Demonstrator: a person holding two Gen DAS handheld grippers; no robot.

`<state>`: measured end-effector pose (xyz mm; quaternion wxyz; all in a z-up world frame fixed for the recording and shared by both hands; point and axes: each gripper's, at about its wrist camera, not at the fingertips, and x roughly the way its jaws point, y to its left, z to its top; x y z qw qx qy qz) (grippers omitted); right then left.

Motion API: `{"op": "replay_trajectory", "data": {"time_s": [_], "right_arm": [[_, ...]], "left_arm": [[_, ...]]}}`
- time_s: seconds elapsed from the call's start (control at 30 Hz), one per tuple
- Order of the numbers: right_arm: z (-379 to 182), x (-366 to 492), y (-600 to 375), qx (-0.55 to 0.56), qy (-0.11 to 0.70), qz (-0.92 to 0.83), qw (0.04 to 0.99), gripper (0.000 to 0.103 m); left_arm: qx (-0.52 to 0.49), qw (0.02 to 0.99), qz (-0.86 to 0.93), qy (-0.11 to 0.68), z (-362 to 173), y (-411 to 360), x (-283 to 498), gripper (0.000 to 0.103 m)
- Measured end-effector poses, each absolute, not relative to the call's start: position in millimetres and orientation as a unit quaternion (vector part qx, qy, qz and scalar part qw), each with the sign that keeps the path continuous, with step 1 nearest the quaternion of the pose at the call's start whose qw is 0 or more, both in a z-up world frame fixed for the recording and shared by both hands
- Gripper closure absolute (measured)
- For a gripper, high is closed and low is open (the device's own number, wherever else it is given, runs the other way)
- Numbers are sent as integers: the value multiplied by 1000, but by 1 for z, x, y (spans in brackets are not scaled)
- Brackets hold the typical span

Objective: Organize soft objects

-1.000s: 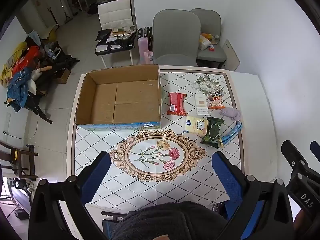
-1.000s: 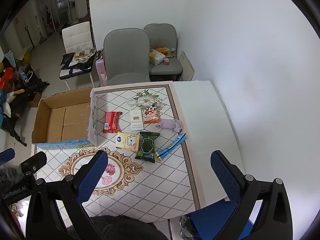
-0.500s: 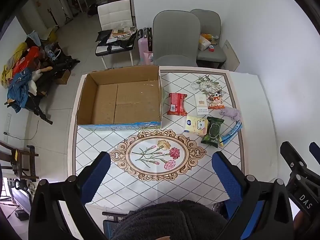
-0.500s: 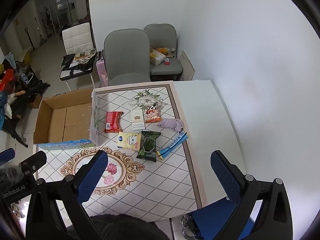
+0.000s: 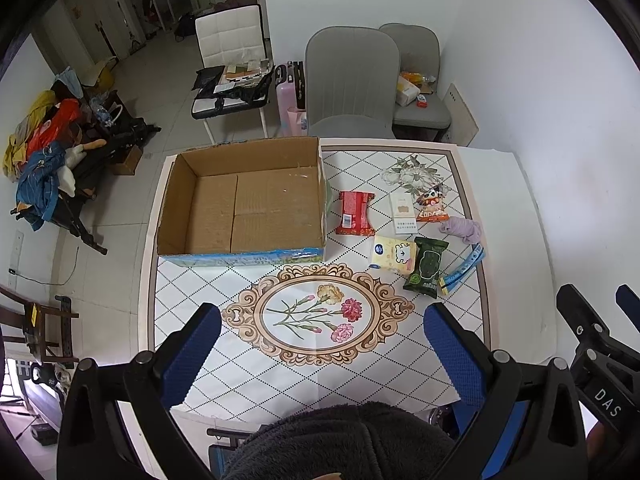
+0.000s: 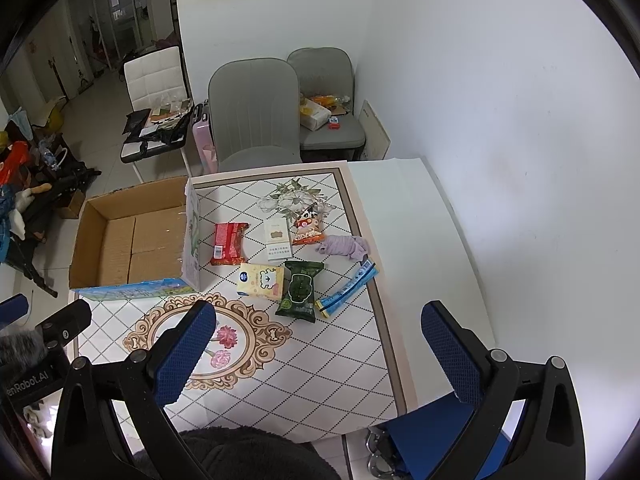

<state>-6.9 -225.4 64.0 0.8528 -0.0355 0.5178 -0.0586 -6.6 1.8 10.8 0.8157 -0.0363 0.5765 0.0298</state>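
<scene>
Both the left gripper (image 5: 320, 344) and the right gripper (image 6: 318, 340) hang spread wide and empty at the bottom of their frames, above the table (image 5: 516, 216), where packets such as the red packet (image 5: 354, 214) and purple cloth (image 5: 462, 228) lie right of the cardboard box (image 5: 244, 204).

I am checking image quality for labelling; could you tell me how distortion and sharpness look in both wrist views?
Left wrist view: strong fisheye bending, black corners, cardboard box edges bowed, packets sharp. Right wrist view: same curvature, white wall bright and featureless, tablecloth pattern crisp; no motion blur in either.
</scene>
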Motion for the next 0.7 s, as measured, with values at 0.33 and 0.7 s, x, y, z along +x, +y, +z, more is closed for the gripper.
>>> {"op": "replay_trajectory", "data": {"time_s": [0.33,0.7], "right_arm": [[71,-7,-230,-33,505,-64,860,0],[76,-11,-232,-32,494,-63,866,0]], "left_arm": [[-32,822,27,568,18,-1,-11,0],[-39,832,34,552,27,4,-11,0]]}}
